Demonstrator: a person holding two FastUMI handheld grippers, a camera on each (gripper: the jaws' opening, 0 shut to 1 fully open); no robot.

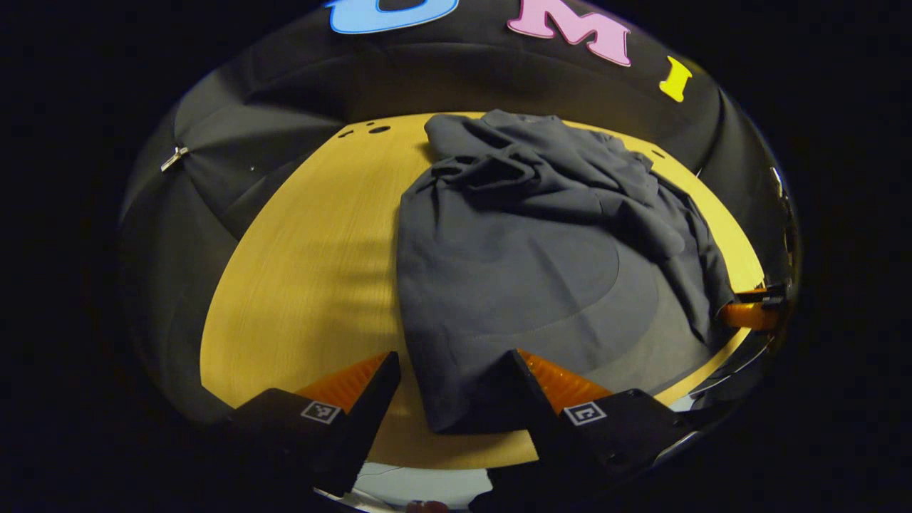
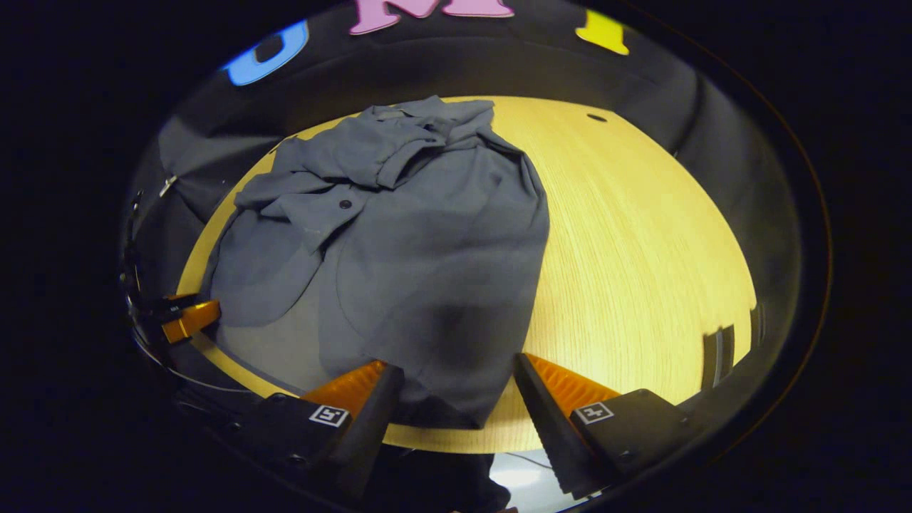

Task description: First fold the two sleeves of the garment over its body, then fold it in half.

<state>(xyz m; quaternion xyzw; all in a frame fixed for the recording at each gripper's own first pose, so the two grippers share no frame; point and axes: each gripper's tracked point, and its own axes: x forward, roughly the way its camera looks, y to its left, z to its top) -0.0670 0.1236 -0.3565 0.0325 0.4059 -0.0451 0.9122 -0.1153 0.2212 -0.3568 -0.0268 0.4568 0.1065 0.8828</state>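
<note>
- Nearest in the left gripper view, the left gripper [image 1: 452, 381] stands with its fingers spread wide; the near left corner of the garment [image 1: 513, 285] lies in the gap between them, and whether either finger touches the cloth cannot be told.
- Nearest in the right gripper view, the right gripper [image 2: 456, 388] is likewise wide open; the garment's [image 2: 420, 285] near right corner sits between its fingers, close to the table's near edge; contact cannot be told here either.
- The garment is dark grey and lies on the yellow wooden table [image 1: 306, 285]; its lower body is spread fairly flat towards the near edge; the table [image 2: 641, 249] shows bare to the right of the cloth in the right gripper view.
- At the right rim of the left gripper view, part of the other gripper shows just beside the garment's edge; at the left rim of the right gripper view, part of the other gripper shows likewise; their jaws cannot be judged from these glimpses.
- Farther off, the sleeves [image 2: 335, 192] lie bunched and creased across the upper body, one with a small dark button; the collar end [image 1: 491, 142] is crumpled near the table's far edge.
- Beyond the table hangs the black cloth wall [image 1: 285, 114].
</note>
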